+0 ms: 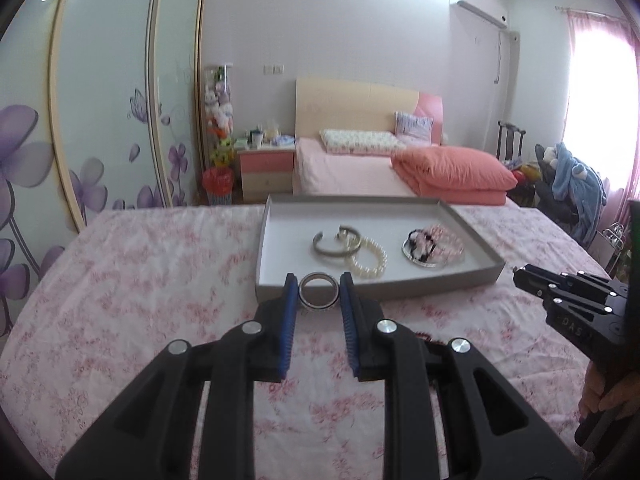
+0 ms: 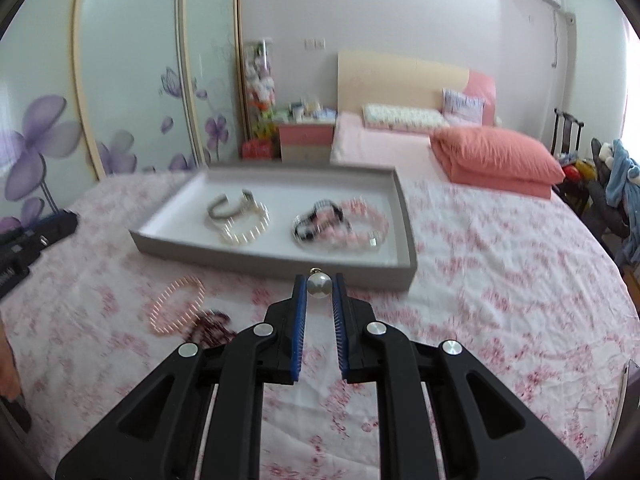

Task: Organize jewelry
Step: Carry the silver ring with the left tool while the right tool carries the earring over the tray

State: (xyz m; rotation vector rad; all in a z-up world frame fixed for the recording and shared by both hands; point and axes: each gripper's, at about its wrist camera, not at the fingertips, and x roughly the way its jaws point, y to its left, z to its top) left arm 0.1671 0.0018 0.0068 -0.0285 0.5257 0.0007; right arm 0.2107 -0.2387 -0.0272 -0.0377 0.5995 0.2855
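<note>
two grips – ring (image 1: 319, 292) in l gripper (image 1: 319, 294), pearl (image 2: 319, 285) in r gripper (image 2: 319, 286).

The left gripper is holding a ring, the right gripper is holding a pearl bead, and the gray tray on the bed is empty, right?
Not quite. The gray tray isn't empty: the right wrist view shows bracelets in it. The rest is right: the left gripper holds a ring, and the right gripper holds a pearl bead.

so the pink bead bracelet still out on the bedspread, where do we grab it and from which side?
Judging by its pose, take the pink bead bracelet from above, pinching across the bead strand at its far arc. It lies flat as an open loop on the bedspread, so one finger can drop inside. The near arc seems to touch a dark bracelet, so I'd avoid that side.
</note>
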